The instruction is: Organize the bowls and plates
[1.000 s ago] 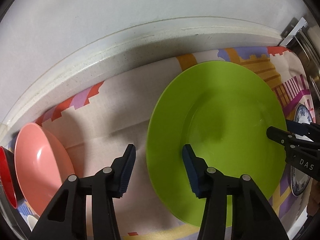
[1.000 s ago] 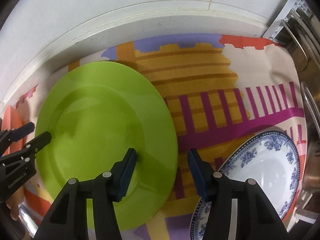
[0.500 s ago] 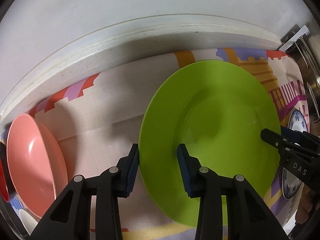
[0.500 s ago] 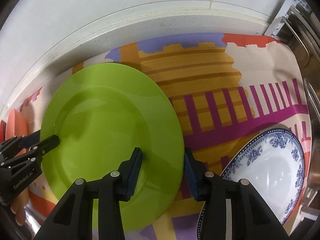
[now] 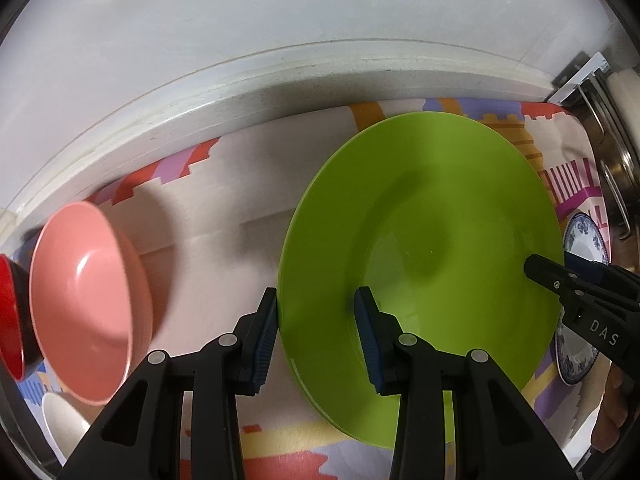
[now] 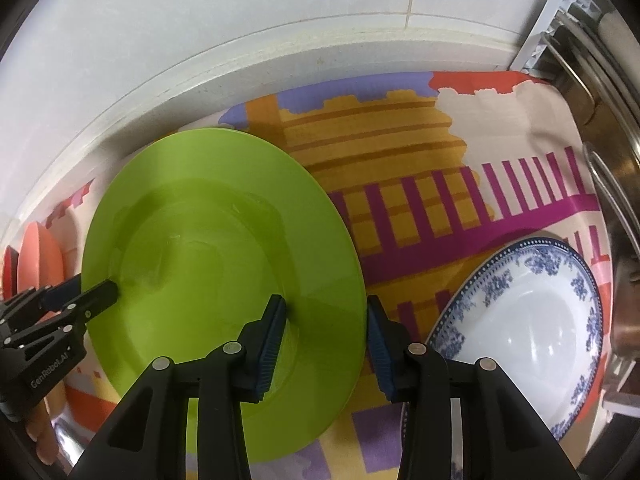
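A large green plate (image 5: pixel 420 240) (image 6: pixel 208 248) hangs just over the patterned cloth (image 6: pixel 420 184), casting a shadow on it. My left gripper (image 5: pixel 316 336) is shut on its left rim, one pad under the edge and one on the inner face. On the opposite rim my right gripper (image 6: pixel 326 340) is shut the same way. Each gripper also shows in the other's view: the right gripper (image 5: pixel 560 280) at the plate's far edge, the left gripper (image 6: pixel 92 292) at its left edge.
A pink bowl (image 5: pixel 80 304) stands to the left with a red bowl (image 5: pixel 8 320) behind it and a white bowl (image 5: pixel 64 428) below. A blue-and-white plate (image 6: pixel 520 328) lies to the right. Metal racks and pots (image 6: pixel 600 100) line the right edge. A white ledge (image 6: pixel 280 52) runs along the back.
Both grippers' jaws narrowed onto the green plate's rims. The plate then came up a little off the cloth with both hands.
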Tool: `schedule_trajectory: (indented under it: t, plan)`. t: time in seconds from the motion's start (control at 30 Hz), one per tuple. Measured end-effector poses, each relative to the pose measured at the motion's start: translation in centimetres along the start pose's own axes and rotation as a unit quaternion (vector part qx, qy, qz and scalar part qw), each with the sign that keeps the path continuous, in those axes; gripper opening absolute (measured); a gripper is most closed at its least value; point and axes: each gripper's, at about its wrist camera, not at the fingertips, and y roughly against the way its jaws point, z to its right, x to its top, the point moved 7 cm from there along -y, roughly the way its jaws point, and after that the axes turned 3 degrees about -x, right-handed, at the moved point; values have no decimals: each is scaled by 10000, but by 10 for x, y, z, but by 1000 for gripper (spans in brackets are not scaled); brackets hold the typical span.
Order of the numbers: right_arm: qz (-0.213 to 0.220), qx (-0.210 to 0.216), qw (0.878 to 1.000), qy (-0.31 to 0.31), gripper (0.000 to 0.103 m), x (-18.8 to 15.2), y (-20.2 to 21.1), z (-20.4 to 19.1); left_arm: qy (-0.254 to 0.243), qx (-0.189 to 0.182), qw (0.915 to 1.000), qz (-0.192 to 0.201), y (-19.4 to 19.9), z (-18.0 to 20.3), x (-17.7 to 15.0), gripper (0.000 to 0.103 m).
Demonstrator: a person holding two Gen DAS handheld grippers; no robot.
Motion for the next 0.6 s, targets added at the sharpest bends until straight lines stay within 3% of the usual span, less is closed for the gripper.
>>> schedule_trajectory:
  t: [0.6]
  plan:
    - [241,7,9993,302,41,-51,62,-36,383,34,9986,369,55,-31,-71,37]
